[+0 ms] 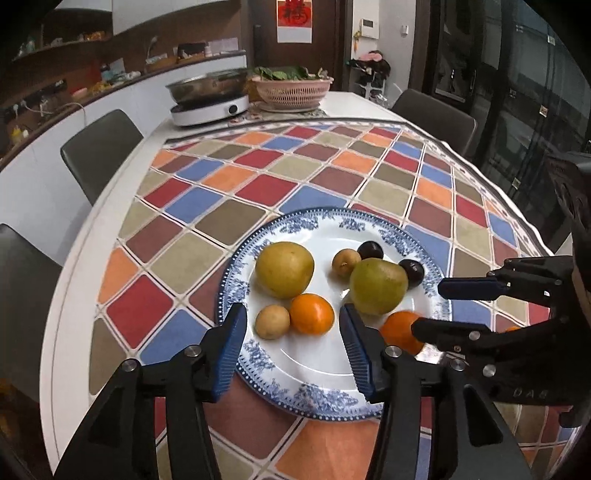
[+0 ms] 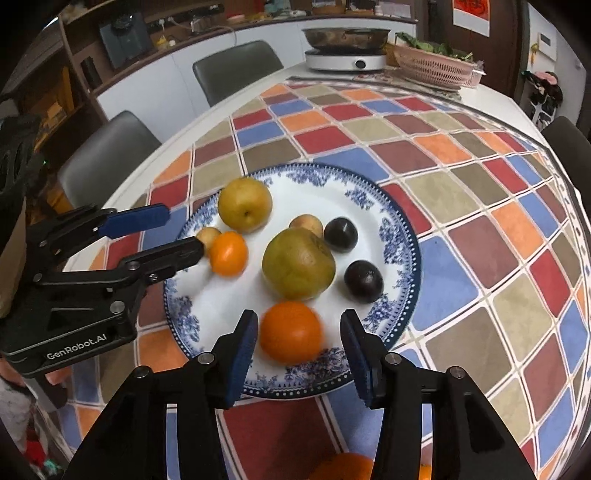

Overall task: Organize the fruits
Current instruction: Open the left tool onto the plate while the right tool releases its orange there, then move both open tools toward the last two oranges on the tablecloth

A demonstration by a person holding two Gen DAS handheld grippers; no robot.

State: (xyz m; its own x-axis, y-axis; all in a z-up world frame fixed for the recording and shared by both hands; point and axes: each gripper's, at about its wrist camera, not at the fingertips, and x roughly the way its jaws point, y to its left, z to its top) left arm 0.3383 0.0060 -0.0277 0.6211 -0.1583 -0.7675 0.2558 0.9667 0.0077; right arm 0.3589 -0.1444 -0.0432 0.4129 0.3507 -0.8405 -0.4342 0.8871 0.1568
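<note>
Fruits are held on a blue-rimmed plate [image 1: 236,288] over a checked tablecloth [image 1: 258,184] on a white table [image 1: 122,177]. An induction cooker [image 1: 210,109], pink basket [image 1: 291,90] and grey chairs [image 1: 99,155] are seen behind. Left gripper [image 1: 293,347] and right gripper [image 2: 299,350] are both spread apart, nothing gripped; an orange [image 2: 290,332] is framed between the right fingers.

A white oval desk [image 1: 110,206] carries a checked tablecloth [image 1: 280,173] of red, blue, orange and olive squares; grey chairs [image 1: 99,147] stand along its side; at the far end sit an induction cooker [image 1: 210,109] under a steel pan [image 1: 207,85] and a pink basket [image 1: 291,90] of greens; a long curved counter [image 1: 66,99] lines the wall; a red poster [image 1: 293,16] hangs behind; dark glass doors [image 1: 517,92] stand right.
</note>
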